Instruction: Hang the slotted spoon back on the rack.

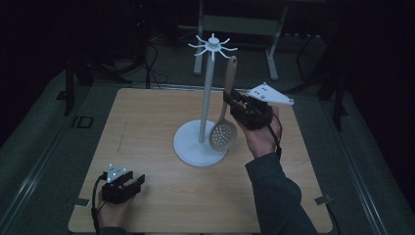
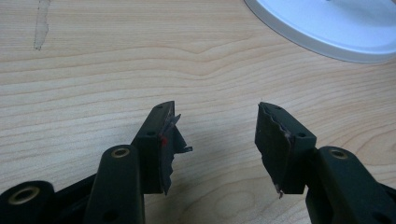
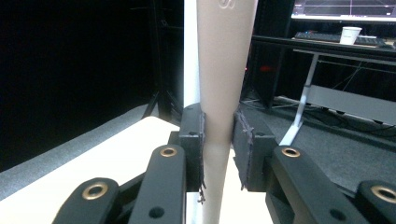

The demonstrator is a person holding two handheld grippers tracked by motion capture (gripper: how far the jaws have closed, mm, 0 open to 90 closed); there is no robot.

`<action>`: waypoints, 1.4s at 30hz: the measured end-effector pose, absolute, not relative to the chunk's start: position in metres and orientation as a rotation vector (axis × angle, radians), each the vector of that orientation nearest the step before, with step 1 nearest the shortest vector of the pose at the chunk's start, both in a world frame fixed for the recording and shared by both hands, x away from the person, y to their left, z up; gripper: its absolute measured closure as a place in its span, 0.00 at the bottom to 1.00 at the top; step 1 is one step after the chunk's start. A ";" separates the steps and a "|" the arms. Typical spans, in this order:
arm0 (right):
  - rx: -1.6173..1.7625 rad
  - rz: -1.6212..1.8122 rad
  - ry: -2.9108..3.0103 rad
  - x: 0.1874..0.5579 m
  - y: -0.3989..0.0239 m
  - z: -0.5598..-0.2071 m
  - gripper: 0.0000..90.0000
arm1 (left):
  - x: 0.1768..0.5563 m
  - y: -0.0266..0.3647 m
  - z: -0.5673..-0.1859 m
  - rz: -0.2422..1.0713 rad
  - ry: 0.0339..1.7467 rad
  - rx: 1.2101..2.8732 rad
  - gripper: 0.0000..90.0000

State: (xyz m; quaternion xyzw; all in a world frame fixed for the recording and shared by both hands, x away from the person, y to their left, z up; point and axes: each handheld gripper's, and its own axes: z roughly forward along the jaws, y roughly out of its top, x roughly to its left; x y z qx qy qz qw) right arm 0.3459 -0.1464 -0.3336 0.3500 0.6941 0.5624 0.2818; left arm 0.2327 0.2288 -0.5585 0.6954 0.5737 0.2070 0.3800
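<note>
A white rack (image 1: 207, 93) with a round base (image 1: 193, 146) and hooks at its top stands mid-table. A beige slotted spoon (image 1: 226, 110) hangs upright beside the pole, bowl down near the base. My right gripper (image 1: 229, 100) is shut on the spoon's handle (image 3: 219, 93), which runs up between both pads, with the white pole (image 3: 190, 51) just behind. My left gripper (image 1: 139, 180) rests near the table's front left corner, open, with nothing between its fingers (image 2: 215, 140). The rack's base (image 2: 336, 23) lies ahead of it.
The wooden table (image 1: 147, 127) has bare board left of the rack. A desk frame (image 1: 240, 24) stands behind the table. A monitor and a paper cup (image 3: 349, 33) sit on a desk in the dark background.
</note>
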 end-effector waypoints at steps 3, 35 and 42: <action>0.945 1.511 1.862 0.348 -0.146 -0.332 0.83 | 0.233 0.229 -0.559 0.529 1.465 1.773 0.54; 0.947 1.487 1.877 0.360 -0.136 -0.330 0.83 | 0.232 0.230 -0.558 0.531 1.469 1.773 0.54; 0.952 1.491 1.877 0.362 -0.133 -0.330 0.83 | 0.232 0.230 -0.558 0.531 1.468 1.774 0.54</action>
